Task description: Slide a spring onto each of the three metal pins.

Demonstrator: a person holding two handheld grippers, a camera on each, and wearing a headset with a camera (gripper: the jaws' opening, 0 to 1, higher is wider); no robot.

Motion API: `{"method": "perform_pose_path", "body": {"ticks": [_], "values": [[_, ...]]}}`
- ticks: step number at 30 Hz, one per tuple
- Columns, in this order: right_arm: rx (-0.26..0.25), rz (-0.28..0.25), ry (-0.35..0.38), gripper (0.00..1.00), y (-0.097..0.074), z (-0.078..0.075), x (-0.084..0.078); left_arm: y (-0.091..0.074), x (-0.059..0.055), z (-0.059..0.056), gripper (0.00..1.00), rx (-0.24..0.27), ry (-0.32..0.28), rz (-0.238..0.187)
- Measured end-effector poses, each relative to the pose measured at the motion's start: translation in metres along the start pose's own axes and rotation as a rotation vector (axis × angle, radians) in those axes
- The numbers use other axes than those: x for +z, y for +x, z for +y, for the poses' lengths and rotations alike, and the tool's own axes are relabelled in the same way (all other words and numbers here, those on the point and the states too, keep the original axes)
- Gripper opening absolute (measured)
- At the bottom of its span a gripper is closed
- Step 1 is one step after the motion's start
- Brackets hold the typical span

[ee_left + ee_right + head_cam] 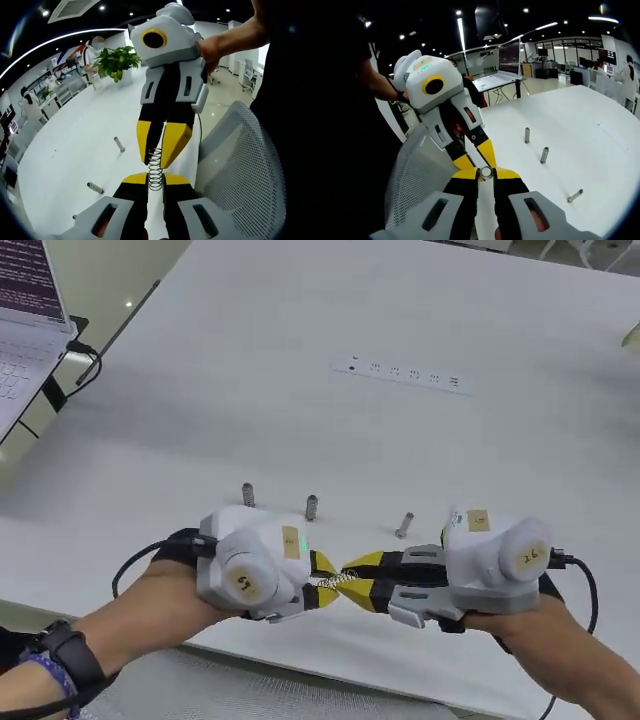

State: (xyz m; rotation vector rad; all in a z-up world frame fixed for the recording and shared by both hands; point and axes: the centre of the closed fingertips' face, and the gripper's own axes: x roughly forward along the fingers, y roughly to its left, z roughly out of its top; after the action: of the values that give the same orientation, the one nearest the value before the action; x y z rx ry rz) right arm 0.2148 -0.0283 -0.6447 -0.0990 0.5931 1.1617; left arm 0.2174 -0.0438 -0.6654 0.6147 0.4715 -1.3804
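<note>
A: Where is the spring?

B: The spring [339, 581] hangs in the air over the near edge of the white table [300, 420], stretched between the two tools. The left gripper [326, 580] has its jaws pressed together on one end. The right gripper [352, 578] pinches the other end, so the two sets of yellow tips almost meet.

A: Do the gripper views agree?

B: They do. In the left gripper view the coil runs straight from that gripper's own jaws into the tips of the right one. In the right gripper view the spring shows end-on, as a small ring between its own tips.

A: And the pins?

B: All three sit on the table just beyond the spring. The left pin [248, 495] stands upright beyond it and to the left, and the middle pin [311, 507] stands upright almost straight beyond. The right pin [404, 526] lies on its side beyond it and to the right.

A: What about the surface and the room?

B: The tabletop is plain and matte. A white power strip [400, 373] lies well beyond the spring, and an open laptop [20, 330] sits far to its left, beside the table. A grey mesh chair [245, 165] is on the near side of the spring, below the grippers. The room is an open office with ceiling lights, and a potted plant [117, 60] stands far beyond the spring.
</note>
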Motion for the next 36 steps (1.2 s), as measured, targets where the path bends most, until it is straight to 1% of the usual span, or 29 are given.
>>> {"method": "perform_pose_path", "body": {"ticks": [3, 6, 8, 11, 15, 18, 20, 22, 24, 26, 29, 30, 31, 32, 33, 34, 36], "values": [[-0.007, 0.006, -0.006, 0.09, -0.002, 0.0, 0.0, 0.003, -0.002, 0.0, 0.03, -0.002, -0.005, 0.001], [-0.006, -0.006, -0.001, 0.09, -0.004, 0.001, 0.004, 0.005, -0.006, -0.001, 0.03, -0.002, -0.001, 0.015], [-0.006, 0.001, -0.008, 0.09, -0.004, 0.001, 0.003, 0.004, -0.004, -0.001, 0.03, -0.004, -0.011, 0.008], [-0.005, 0.003, -0.012, 0.09, -0.005, 0.001, 0.004, 0.005, -0.003, -0.003, 0.03, -0.011, -0.009, 0.001], [-0.008, 0.017, -0.025, 0.09, -0.005, 0.001, 0.004, 0.007, -0.003, -0.002, 0.03, -0.011, -0.011, 0.0], [-0.009, 0.036, -0.043, 0.09, -0.005, 0.0, 0.006, 0.007, -0.001, -0.001, 0.03, -0.011, -0.02, -0.008], [-0.004, 0.062, -0.067, 0.09, -0.006, 0.0, 0.005, 0.007, 0.0, 0.0, 0.03, -0.014, -0.031, -0.016], [-0.006, 0.089, -0.091, 0.09, -0.006, -0.003, 0.004, 0.009, 0.0, 0.001, 0.03, -0.014, -0.03, -0.017], [0.004, 0.115, -0.115, 0.1, -0.007, -0.002, 0.003, 0.01, 0.002, 0.0, 0.03, -0.02, -0.029, -0.021], [0.012, 0.155, -0.168, 0.11, -0.008, -0.002, 0.002, 0.011, 0.005, -0.001, 0.02, -0.024, -0.026, -0.025], [0.027, 0.2, -0.217, 0.14, -0.009, -0.002, 0.0, 0.012, 0.009, -0.003, 0.02, -0.034, -0.02, -0.034], [0.038, 0.222, -0.238, 0.15, -0.009, -0.002, -0.002, 0.013, 0.01, -0.004, 0.02, -0.036, -0.018, -0.036], [0.037, 0.247, -0.269, 0.16, -0.009, -0.004, -0.004, 0.014, 0.011, -0.004, 0.02, -0.038, -0.015, -0.036], [0.044, 0.262, -0.287, 0.17, -0.01, -0.003, -0.004, 0.014, 0.011, -0.004, 0.02, -0.039, -0.015, -0.036], [0.06, 0.284, -0.308, 0.18, -0.011, -0.001, -0.006, 0.015, 0.011, -0.004, 0.02, -0.04, -0.012, -0.038], [0.065, 0.292, -0.316, 0.18, -0.011, -0.001, -0.007, 0.015, 0.012, -0.004, 0.02, -0.04, -0.012, -0.038], [0.071, 0.325, -0.357, 0.19, -0.012, -0.002, -0.01, 0.015, 0.012, -0.005, 0.02, -0.043, -0.013, -0.04]]}}
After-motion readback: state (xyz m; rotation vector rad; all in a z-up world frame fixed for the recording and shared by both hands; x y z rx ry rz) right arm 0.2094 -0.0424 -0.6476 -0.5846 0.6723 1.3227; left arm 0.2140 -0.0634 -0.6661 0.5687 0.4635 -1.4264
